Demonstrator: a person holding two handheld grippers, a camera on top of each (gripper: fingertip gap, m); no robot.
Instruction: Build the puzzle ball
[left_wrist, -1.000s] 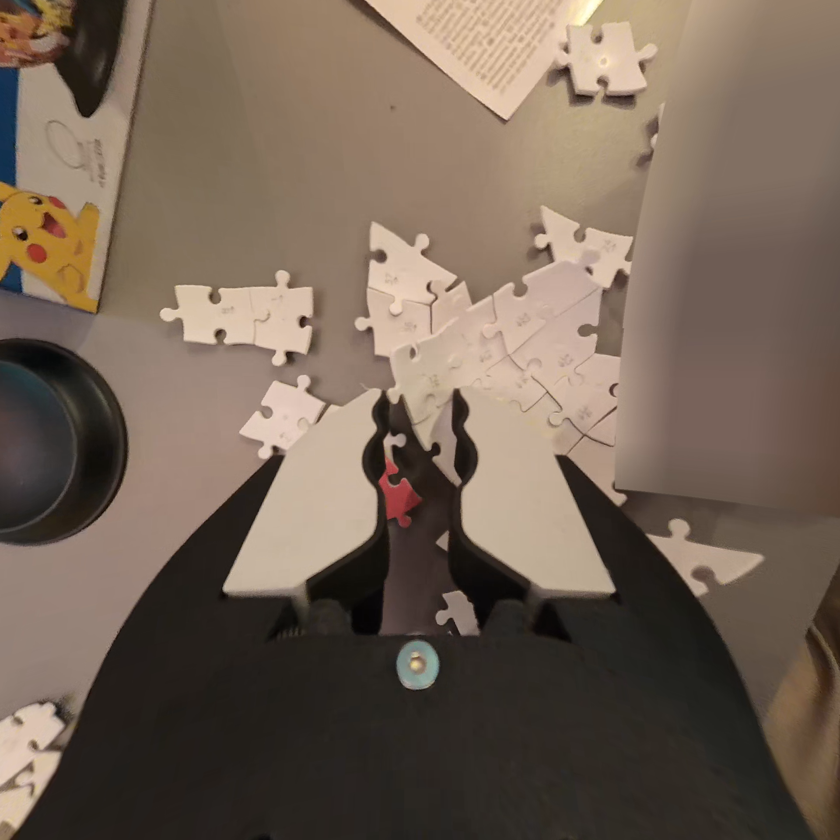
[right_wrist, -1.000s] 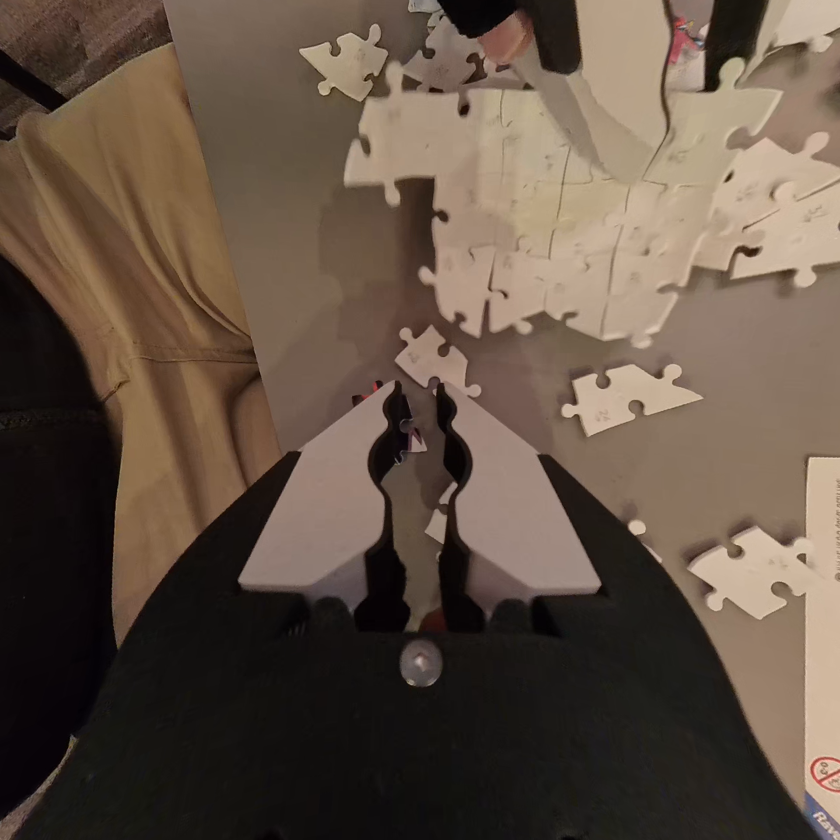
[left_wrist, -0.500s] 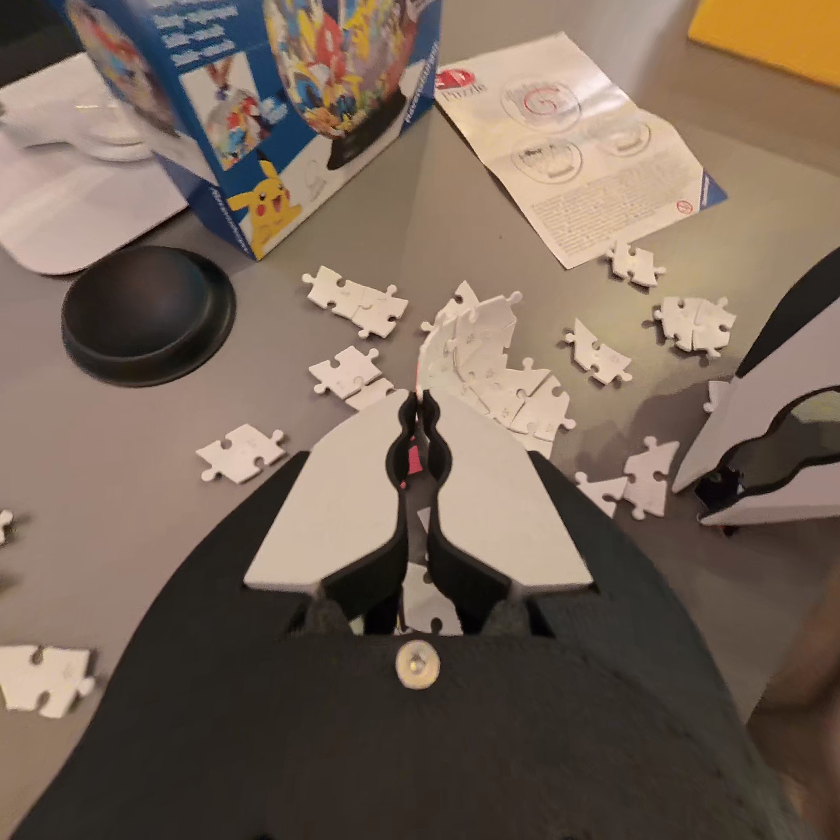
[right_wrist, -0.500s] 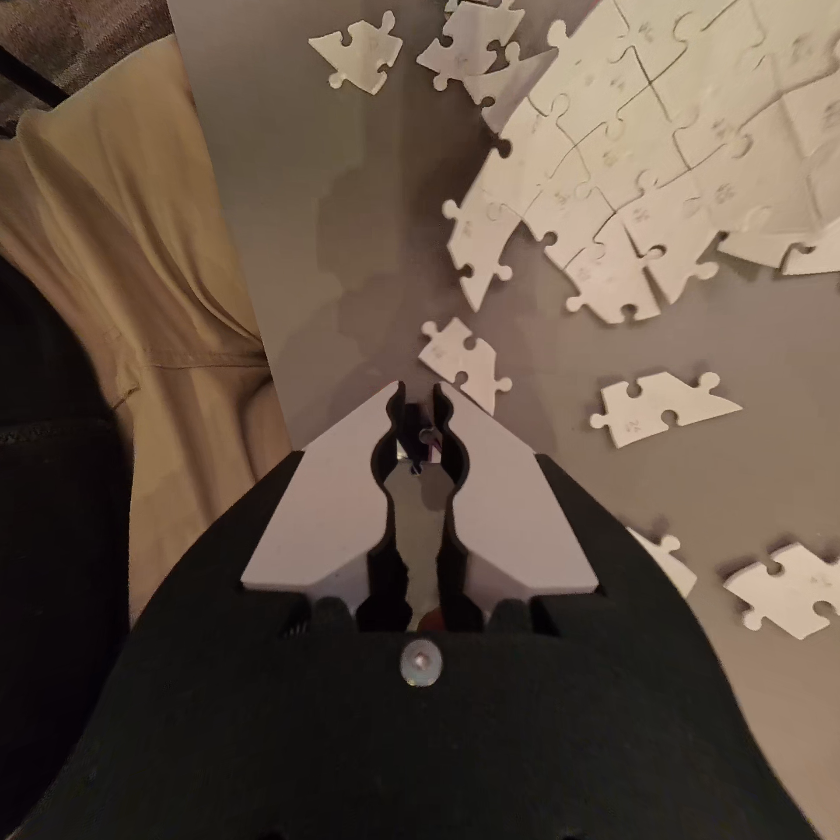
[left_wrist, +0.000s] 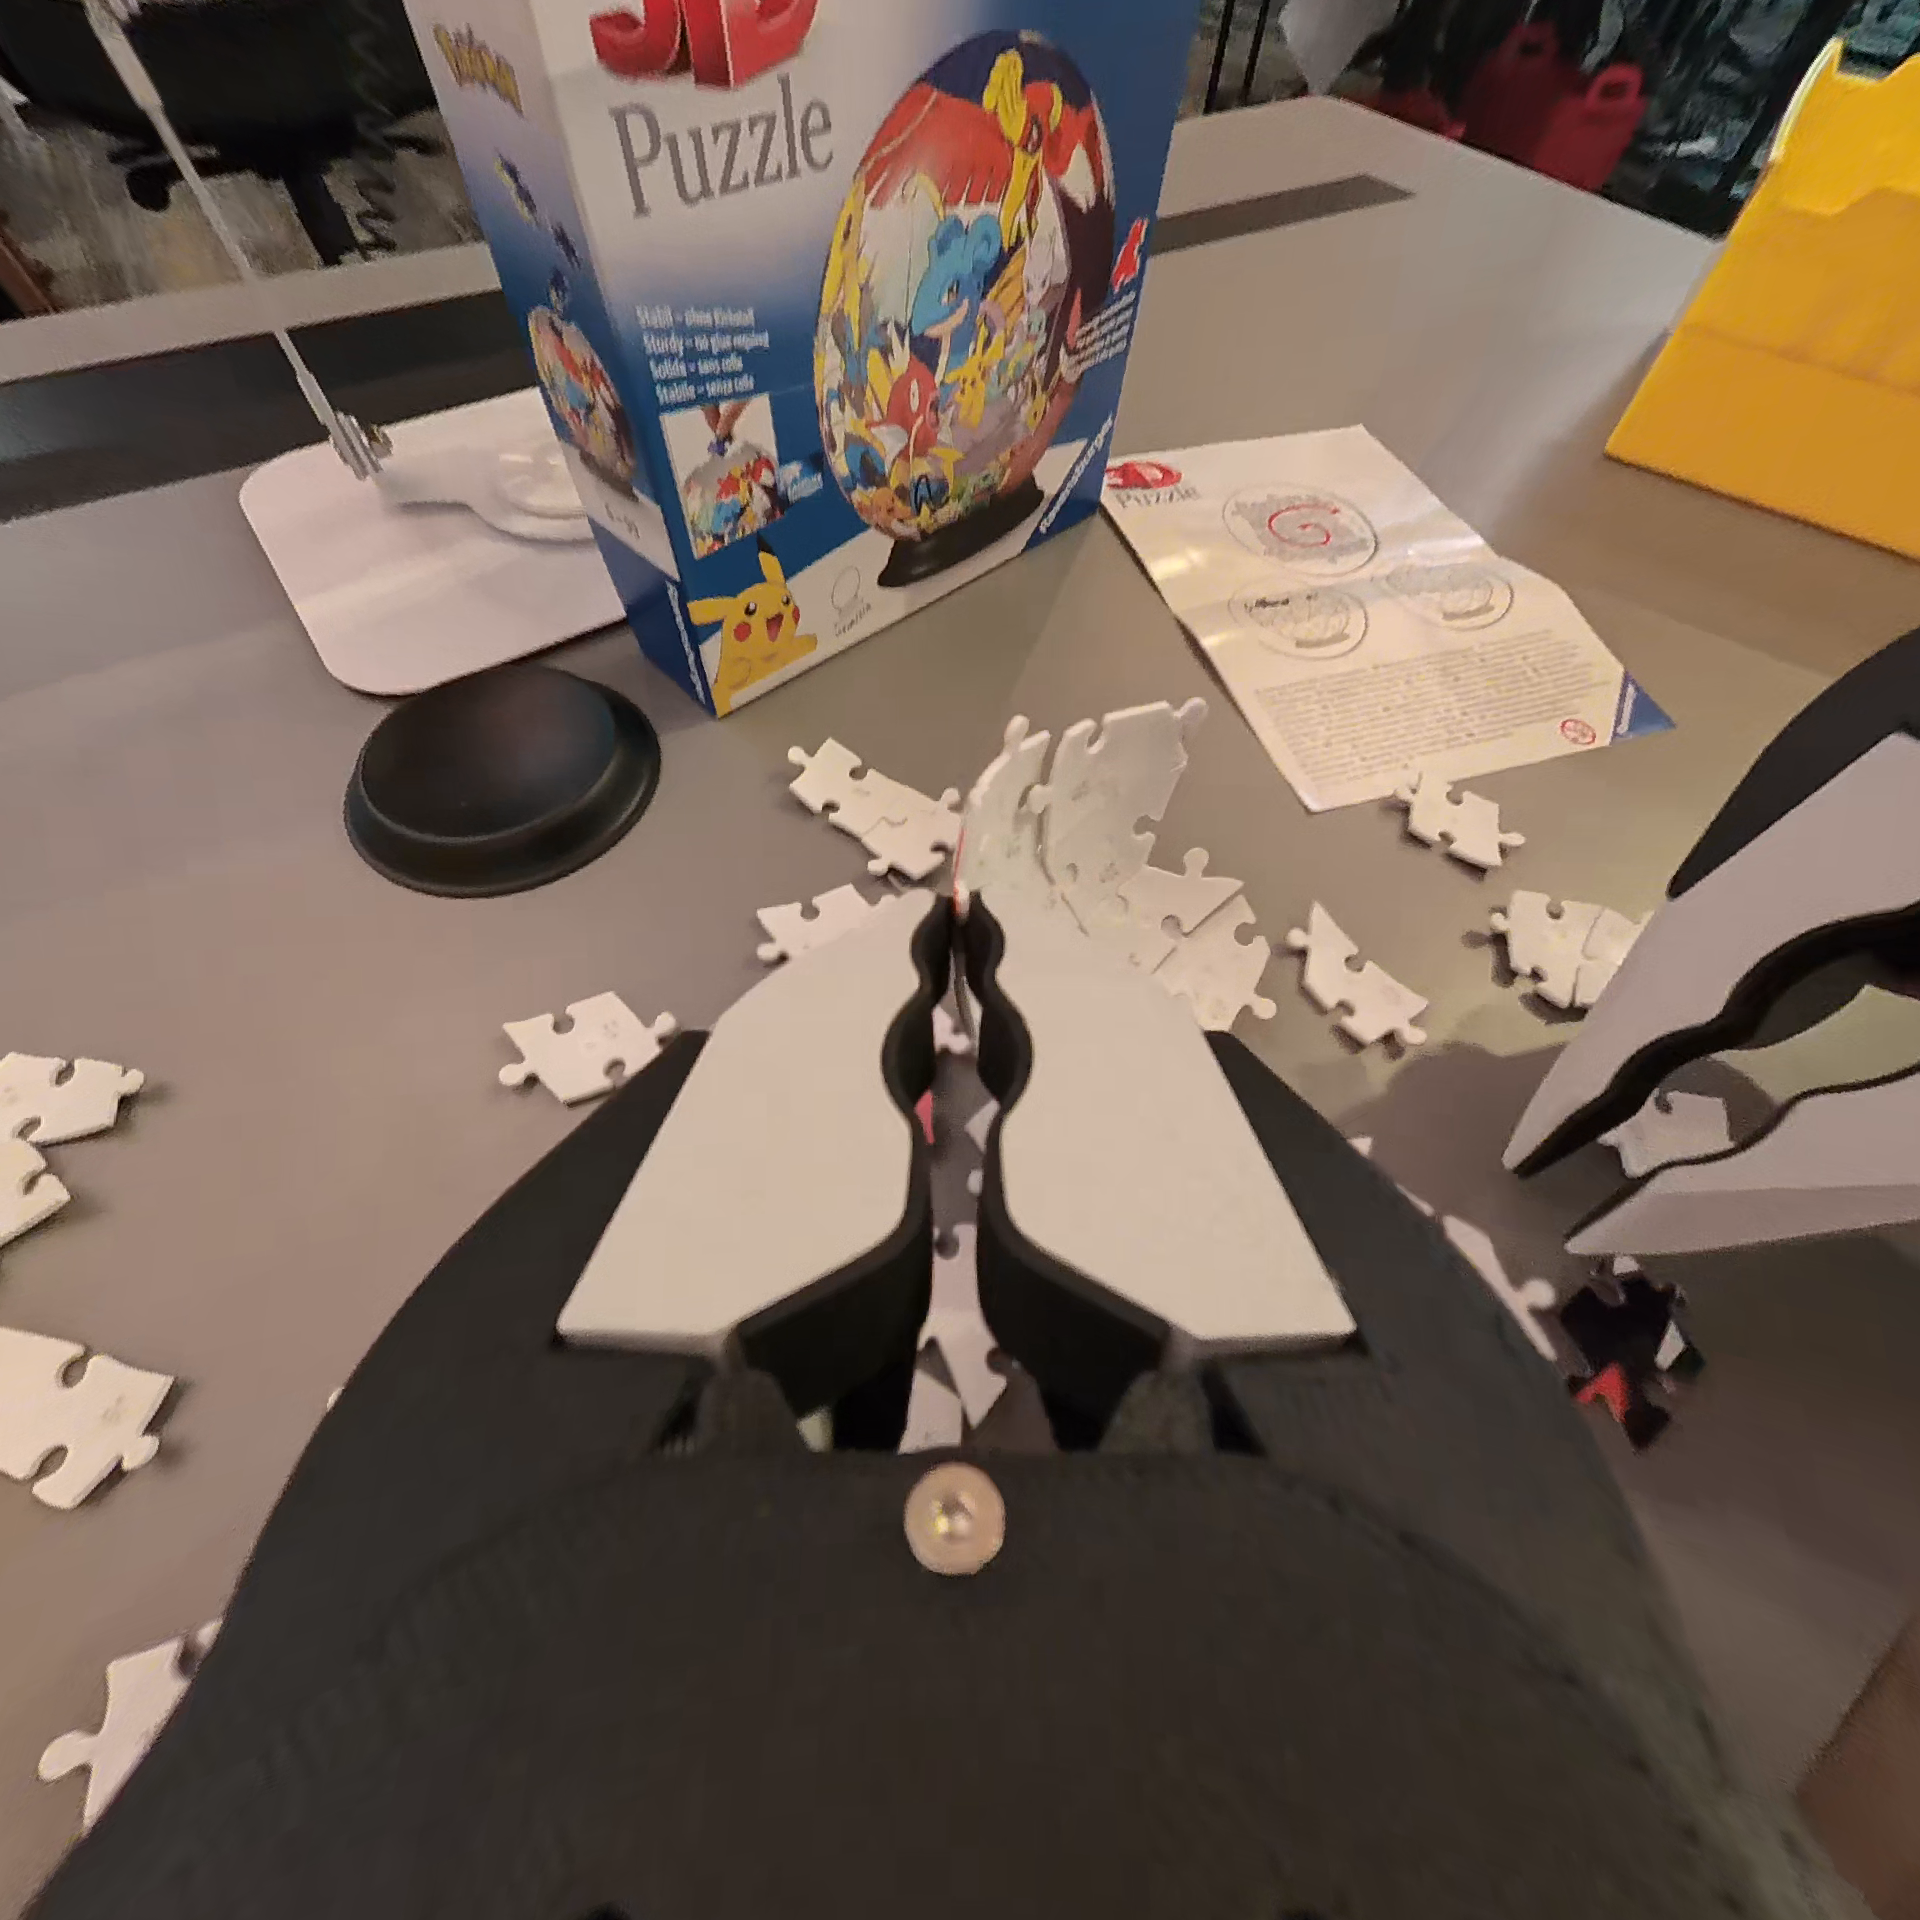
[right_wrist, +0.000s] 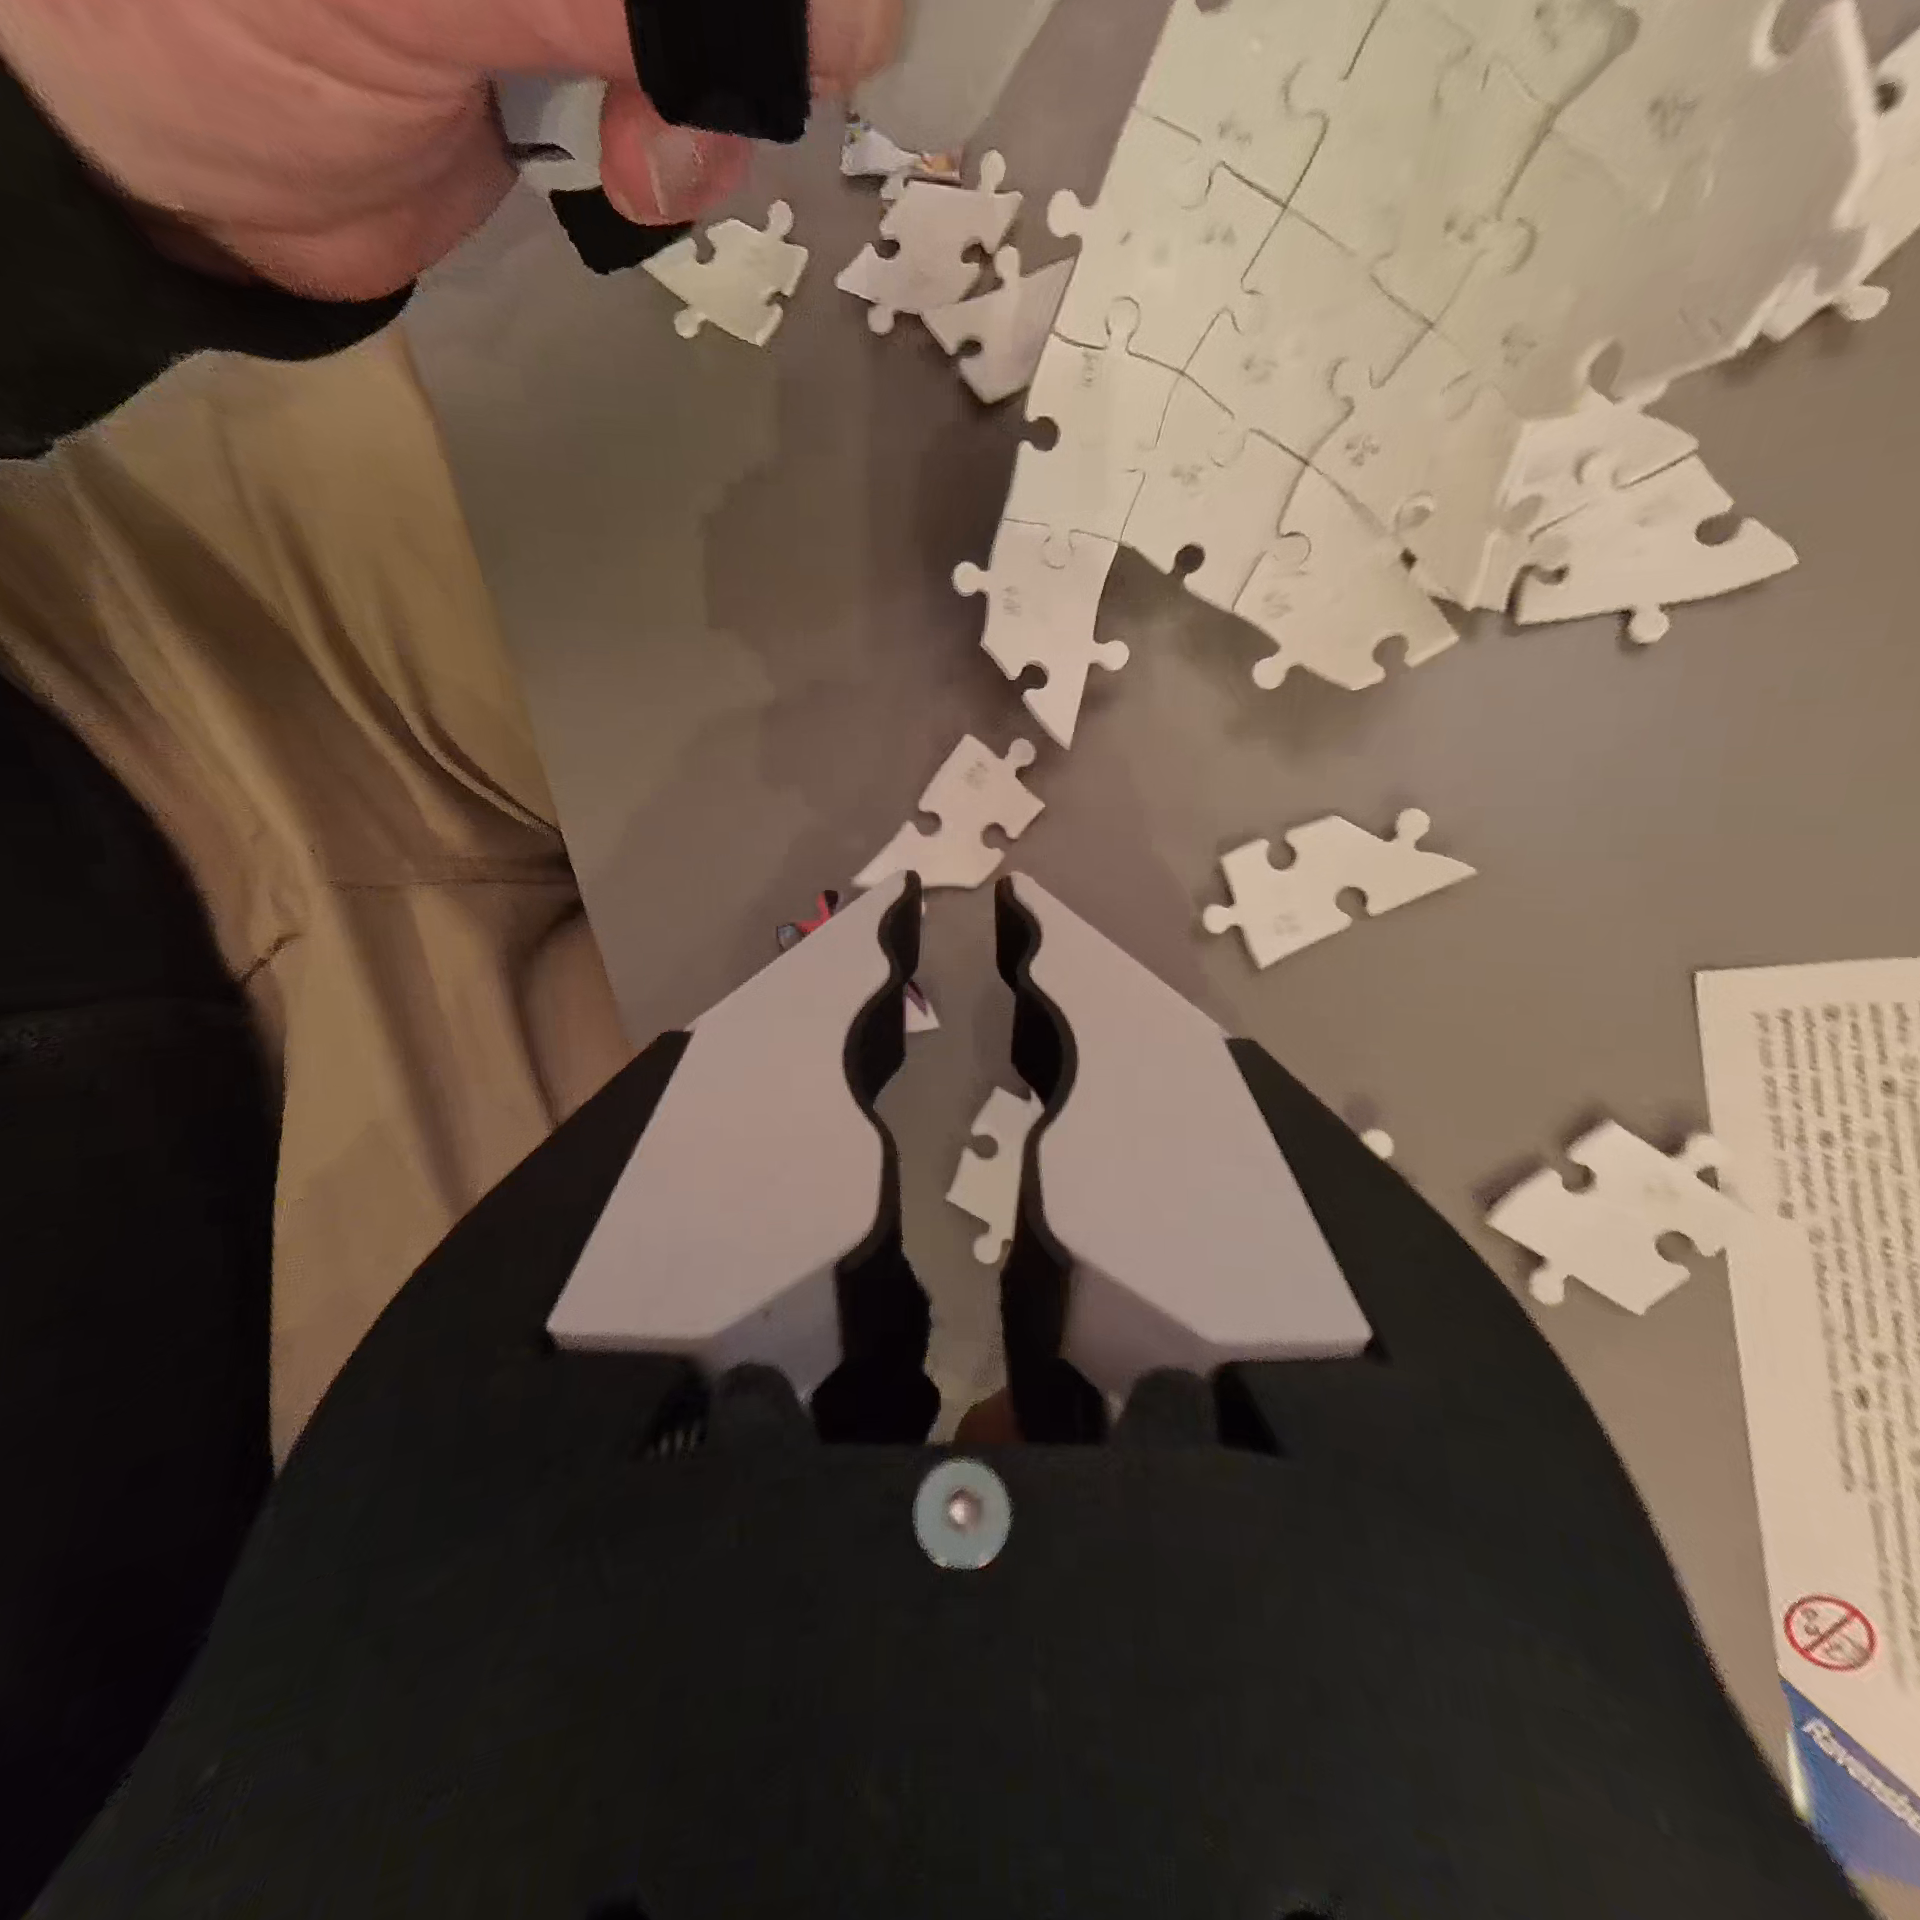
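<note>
Your left gripper (left_wrist: 961, 914) pinches the edge of the joined puzzle section (left_wrist: 1081, 821), tilted up off the table (left_wrist: 260, 935); your right gripper (right_wrist: 956, 894) hangs narrowly parted, empty, above loose pieces (right_wrist: 977, 816).

Flat white board (left_wrist: 436, 582) with thin metal rod, far-left of grey table (left_wrist: 260, 935); yellow box (left_wrist: 1787, 343), far-right corner.

Dim warm light, soft shadows, fisheye warp, blurry edges.
</note>
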